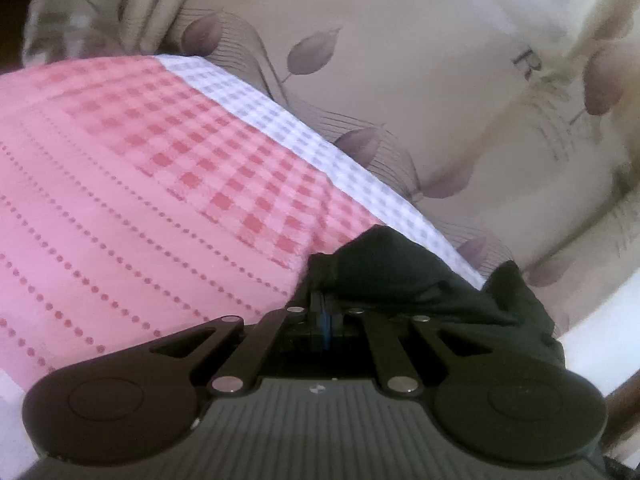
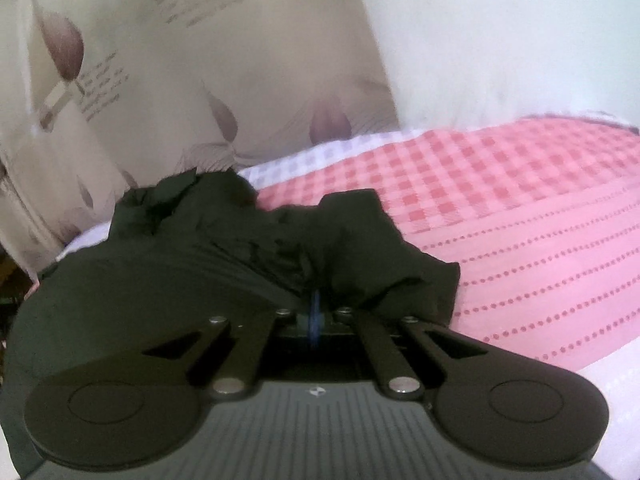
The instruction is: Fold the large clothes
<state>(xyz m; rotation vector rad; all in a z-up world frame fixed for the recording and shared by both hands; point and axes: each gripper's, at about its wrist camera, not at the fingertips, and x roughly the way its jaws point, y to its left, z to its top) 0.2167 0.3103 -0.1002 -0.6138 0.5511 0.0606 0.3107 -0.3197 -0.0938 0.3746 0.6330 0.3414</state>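
The left gripper (image 1: pixel 326 300) is pinching a bunch of the black garment (image 1: pixel 384 276), its jaws drawn nearly together on the cloth. The right gripper (image 2: pixel 316 308) is doing the same, jaws narrow and biting into a thicker wad of the garment (image 2: pixel 224 240), which is spilling over its left side and hiding part of the linkage. Whether the fabric is hanging free or resting on the sheet below cannot be told.

Under and around the garment, a pink sheet (image 1: pixel 132 200) is covering the surface; nearest the garment it is showing rows of red dots, and beyond that a checked band, then a white checked border (image 1: pixel 280 120) along the far edge. Behind that border a beige curtain (image 1: pixel 400 60) printed with mauve leaves and some lettering is hanging. In the right wrist view, a plain white wall (image 2: pixel 500 40) is standing to the right of the curtain (image 2: pixel 160 80), above the sheet (image 2: pixel 540 220).

Counted: two grippers, one black garment, one sheet, one curtain.
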